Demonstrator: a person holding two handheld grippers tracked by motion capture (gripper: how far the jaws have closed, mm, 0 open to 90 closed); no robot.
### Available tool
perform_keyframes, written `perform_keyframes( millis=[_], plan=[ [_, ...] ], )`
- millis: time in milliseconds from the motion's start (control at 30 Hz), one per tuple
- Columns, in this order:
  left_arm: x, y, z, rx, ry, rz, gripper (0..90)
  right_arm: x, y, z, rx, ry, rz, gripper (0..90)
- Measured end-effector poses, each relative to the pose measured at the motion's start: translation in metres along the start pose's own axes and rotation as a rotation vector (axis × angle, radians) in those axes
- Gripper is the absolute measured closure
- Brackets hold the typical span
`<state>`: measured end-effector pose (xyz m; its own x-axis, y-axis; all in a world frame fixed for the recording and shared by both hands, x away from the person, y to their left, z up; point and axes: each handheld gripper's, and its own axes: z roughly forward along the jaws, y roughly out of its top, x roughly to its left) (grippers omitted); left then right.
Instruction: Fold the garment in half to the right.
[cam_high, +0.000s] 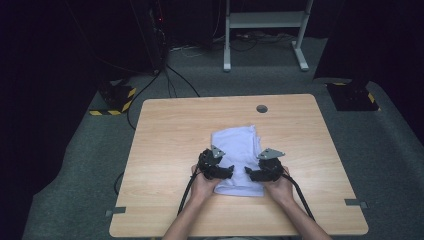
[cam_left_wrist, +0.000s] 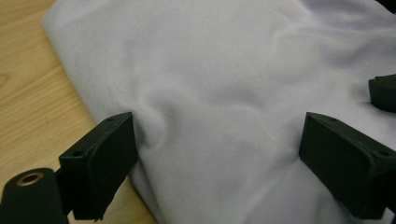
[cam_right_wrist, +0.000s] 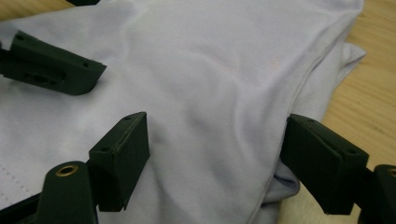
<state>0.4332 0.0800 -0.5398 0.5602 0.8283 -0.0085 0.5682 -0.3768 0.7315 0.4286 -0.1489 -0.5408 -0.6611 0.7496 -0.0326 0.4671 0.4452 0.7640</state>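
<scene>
A folded white cloth (cam_high: 238, 150) lies in the middle of the wooden table (cam_high: 170, 130). My left gripper (cam_high: 225, 171) rests over the cloth's near left part, and my right gripper (cam_high: 252, 173) over its near right part. In the left gripper view the cloth (cam_left_wrist: 224, 84) lies between wide-apart jaws, and the gripper (cam_left_wrist: 217, 149) is open. The right gripper (cam_right_wrist: 217, 156) is also open, its jaws straddling the cloth (cam_right_wrist: 210, 70) near a folded edge. The other gripper's jaw tip (cam_right_wrist: 51, 65) shows at the upper left of the right gripper view.
A round cable hole (cam_high: 261, 108) sits near the table's far edge. Beyond the table stand a white frame (cam_high: 265, 30), dark equipment and striped floor blocks (cam_high: 117, 97). Bare wood lies left, right and behind the cloth.
</scene>
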Motion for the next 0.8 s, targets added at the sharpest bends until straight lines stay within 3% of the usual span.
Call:
perform_keyframes(
  millis=[167, 267, 367, 433, 633, 700, 800],
  plan=[
    [0.002, -0.002, -0.011, -0.022, -0.018, -0.041, 10.9, -0.005, 0.006, -0.001, -0.006, -0.016, 0.009, 21.4],
    [-0.009, -0.009, -0.018, -0.018, -0.009, 0.006, 11.6, 0.001, 0.000, -0.015, -0.040, 0.002, -0.001, 22.4],
    [-0.013, -0.015, -0.015, -0.007, -0.003, 0.020, 12.6, 0.009, -0.007, -0.020, -0.033, 0.031, -0.021, 23.6],
    [-0.008, -0.014, -0.011, -0.013, -0.011, -0.005, 11.2, 0.012, -0.008, -0.015, -0.006, 0.025, -0.041, 23.8],
    [0.005, 0.002, 0.000, 0.012, 0.008, -0.043, 11.8, -0.002, 0.004, 0.004, 0.010, 0.008, -0.005, 22.2],
    [0.007, 0.002, -0.004, -0.012, -0.011, -0.078, 10.7, -0.005, 0.007, 0.003, 0.002, 0.004, 0.002, 22.4],
    [0.005, -0.004, -0.008, -0.015, -0.016, -0.061, 10.5, -0.003, 0.004, -0.006, -0.039, 0.024, 0.008, 23.0]
  ],
)
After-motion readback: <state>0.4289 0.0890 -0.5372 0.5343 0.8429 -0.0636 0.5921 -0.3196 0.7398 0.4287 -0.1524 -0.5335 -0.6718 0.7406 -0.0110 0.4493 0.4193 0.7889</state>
